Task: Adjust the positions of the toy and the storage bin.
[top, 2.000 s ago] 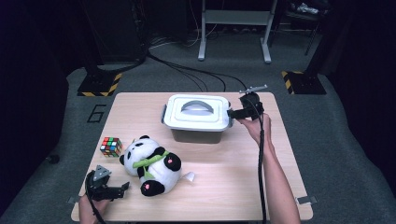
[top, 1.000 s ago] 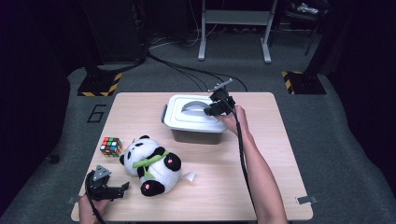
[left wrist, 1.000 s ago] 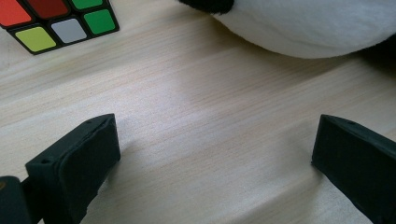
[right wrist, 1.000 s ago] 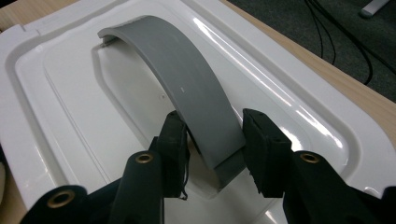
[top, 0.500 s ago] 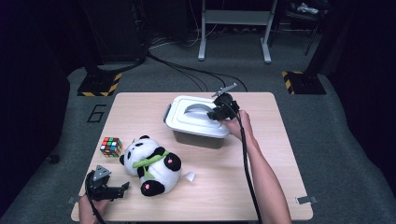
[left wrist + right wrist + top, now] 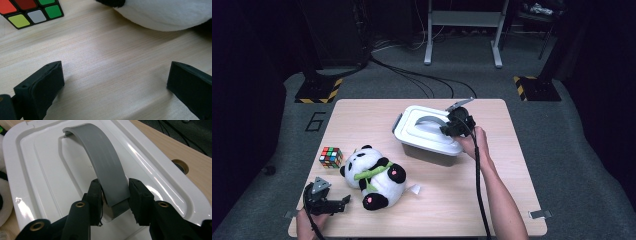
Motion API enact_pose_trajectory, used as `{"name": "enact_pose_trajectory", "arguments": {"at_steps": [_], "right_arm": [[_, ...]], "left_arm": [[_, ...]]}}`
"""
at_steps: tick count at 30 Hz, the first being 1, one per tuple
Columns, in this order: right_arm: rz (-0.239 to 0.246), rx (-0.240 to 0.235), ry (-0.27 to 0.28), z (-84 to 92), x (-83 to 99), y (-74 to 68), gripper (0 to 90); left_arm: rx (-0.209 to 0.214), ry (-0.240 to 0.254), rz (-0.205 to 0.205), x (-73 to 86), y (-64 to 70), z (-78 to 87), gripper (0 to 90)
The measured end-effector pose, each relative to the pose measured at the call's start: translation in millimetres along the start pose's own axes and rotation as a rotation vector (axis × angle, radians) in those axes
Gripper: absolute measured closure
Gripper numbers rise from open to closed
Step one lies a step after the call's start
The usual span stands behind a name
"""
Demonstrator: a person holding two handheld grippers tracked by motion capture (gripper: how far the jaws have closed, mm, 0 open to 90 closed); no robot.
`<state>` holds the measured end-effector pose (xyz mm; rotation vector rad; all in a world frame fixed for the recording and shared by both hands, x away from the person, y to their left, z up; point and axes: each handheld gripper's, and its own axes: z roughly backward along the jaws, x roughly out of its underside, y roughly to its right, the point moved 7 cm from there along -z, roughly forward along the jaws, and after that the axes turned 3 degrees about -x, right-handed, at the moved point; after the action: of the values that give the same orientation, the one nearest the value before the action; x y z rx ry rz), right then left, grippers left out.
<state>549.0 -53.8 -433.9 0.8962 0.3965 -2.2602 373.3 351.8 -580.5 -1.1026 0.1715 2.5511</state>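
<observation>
At the table's near left, the left gripper (image 6: 328,202) rests with jaws wide and empty. Right of the panda (image 6: 374,176), the right gripper (image 6: 113,195) clamps the lid's grey handle (image 6: 105,167); lift the lid (image 6: 427,131) straight, keeping it level off the box (image 6: 432,155)

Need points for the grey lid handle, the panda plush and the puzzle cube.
grey lid handle (image 6: 105,162): right gripper view, middle of the arched strap.
panda plush (image 6: 379,182): high view, white belly.
puzzle cube (image 6: 330,156): high view, top face.
</observation>
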Motion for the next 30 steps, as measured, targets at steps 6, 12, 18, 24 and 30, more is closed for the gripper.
{"name": "enact_pose_trajectory", "arguments": {"at_steps": [6,12,18,24,30], "right_arm": [[0.003,-0.068,0.007,4.6,4.2,-0.2,58.4],[0.07,-0.113,0.039,5.7,-15.4,-6.9,44.8],[0.16,-0.162,0.04,-1.7,-37.1,-15.7,46.3],[0.203,-0.177,0.018,-13.8,-43.6,-16.5,58.1],[0.193,-0.187,0.009,-9.5,-38.5,-20.1,63.3]], "left_arm": [[0.002,-0.007,-0.003,0.2,-0.1,0.5,0.6],[0.004,-0.008,-0.003,0.3,-0.1,0.6,0.6],[0.002,-0.006,-0.002,0.2,-0.1,0.5,0.6],[0.003,-0.003,-0.001,0.1,-0.1,0.3,0.7],[0.003,-0.006,-0.002,0.2,-0.2,0.5,0.7]]}}
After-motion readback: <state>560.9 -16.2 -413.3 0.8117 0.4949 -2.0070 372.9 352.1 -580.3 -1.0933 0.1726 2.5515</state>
